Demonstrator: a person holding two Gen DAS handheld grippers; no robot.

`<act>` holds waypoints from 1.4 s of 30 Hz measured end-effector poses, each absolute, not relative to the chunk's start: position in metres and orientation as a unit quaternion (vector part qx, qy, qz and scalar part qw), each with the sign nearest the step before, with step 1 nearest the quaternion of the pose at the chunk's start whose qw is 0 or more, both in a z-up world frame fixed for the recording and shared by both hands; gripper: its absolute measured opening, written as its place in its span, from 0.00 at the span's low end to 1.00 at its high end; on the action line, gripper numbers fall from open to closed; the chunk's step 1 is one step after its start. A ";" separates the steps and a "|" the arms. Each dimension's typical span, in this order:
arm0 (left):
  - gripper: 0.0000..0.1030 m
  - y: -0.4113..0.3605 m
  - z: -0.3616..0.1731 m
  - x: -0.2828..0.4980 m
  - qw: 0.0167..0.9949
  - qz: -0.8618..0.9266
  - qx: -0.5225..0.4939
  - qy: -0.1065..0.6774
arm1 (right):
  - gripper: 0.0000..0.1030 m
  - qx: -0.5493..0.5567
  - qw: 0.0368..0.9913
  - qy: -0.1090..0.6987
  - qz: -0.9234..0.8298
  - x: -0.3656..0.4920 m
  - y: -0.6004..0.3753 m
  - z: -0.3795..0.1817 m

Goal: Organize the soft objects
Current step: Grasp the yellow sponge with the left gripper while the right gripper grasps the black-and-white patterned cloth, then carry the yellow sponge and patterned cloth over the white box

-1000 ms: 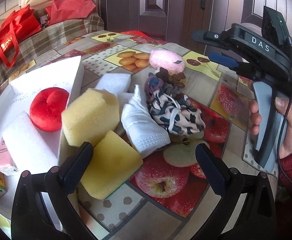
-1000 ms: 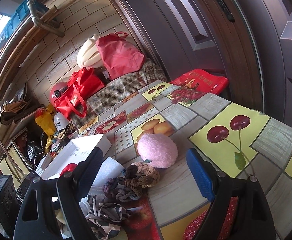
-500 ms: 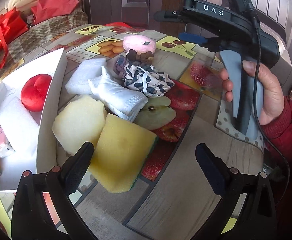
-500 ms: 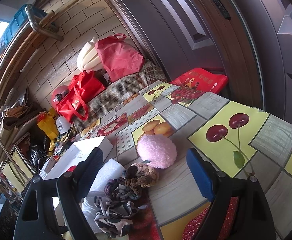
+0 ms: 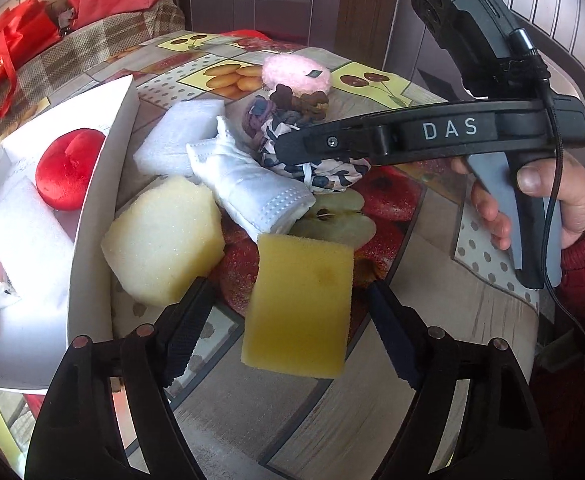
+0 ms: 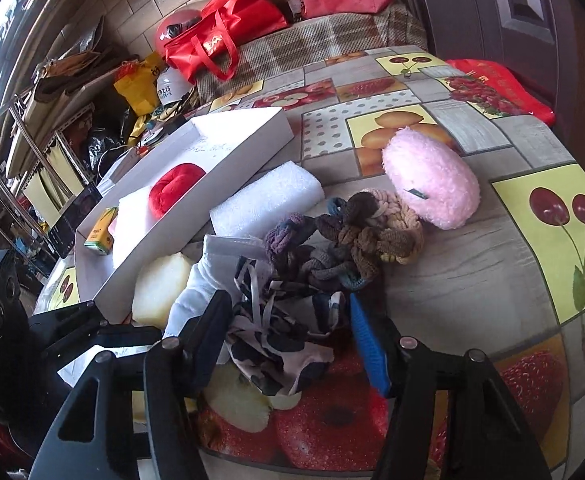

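Observation:
My left gripper [image 5: 288,312] is open around a yellow sponge [image 5: 300,304], its jaws either side and not clearly touching it. A pale sponge [image 5: 164,240] lies left of it, by the white box [image 5: 92,208]. The box holds a red plush [image 5: 66,168] and white foam [image 5: 24,236]. My right gripper [image 6: 288,328] is open, its jaws either side of a black-and-white patterned cloth [image 6: 280,340]. Behind it lie braided hair ties [image 6: 352,236], a pink plush [image 6: 432,184], a white foam block [image 6: 264,204] and a white rolled cloth [image 5: 248,188].
The round table has a fruit-print cover [image 6: 532,208], its edge close at right. A red bag [image 6: 492,84] lies at the far rim. A plaid bench with red bags [image 6: 220,40] stands behind. A small juice carton [image 6: 100,232] sits in the box.
The right gripper has come down over the patterned cloth and its jaws have narrowed. The left gripper's jaws have narrowed around the yellow sponge, which now stands square between them.

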State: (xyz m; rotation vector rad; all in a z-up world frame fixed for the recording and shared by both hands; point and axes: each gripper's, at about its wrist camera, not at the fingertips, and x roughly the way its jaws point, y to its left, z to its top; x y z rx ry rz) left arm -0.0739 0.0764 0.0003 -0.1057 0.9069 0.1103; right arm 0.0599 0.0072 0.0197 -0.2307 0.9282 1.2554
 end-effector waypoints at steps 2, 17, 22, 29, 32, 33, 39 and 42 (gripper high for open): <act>0.78 0.070 -0.001 -0.070 0.895 0.053 -0.036 0.440 | 0.59 -0.109 0.692 0.424 0.573 0.059 0.010 0.018; 0.37 0.059 0.029 -0.113 0.941 0.064 -0.011 0.331 | 0.35 -0.029 0.750 0.300 0.589 0.047 -0.044 0.056; 0.37 0.072 0.049 -0.141 0.968 0.113 -0.004 0.222 | 0.35 0.003 0.802 0.184 0.568 0.028 -0.057 0.077; 0.38 0.097 0.056 -0.162 0.968 0.184 -0.024 0.170 | 0.35 0.003 0.823 0.121 0.555 0.010 -0.049 0.085; 0.38 0.106 0.056 -0.170 0.966 0.204 -0.025 0.160 | 0.35 -0.003 0.822 0.121 0.556 0.007 -0.044 0.084; 0.38 0.109 0.056 -0.173 0.964 0.211 -0.027 0.159 | 0.35 -0.005 0.822 0.122 0.557 0.005 -0.041 0.084; 0.38 0.128 0.054 -0.187 0.958 0.241 -0.043 0.149 | 0.35 -0.017 0.815 0.119 0.567 -0.006 -0.033 0.083; 0.38 0.133 0.053 -0.191 0.957 0.246 -0.050 0.145 | 0.35 -0.020 0.812 0.119 0.571 -0.011 -0.029 0.082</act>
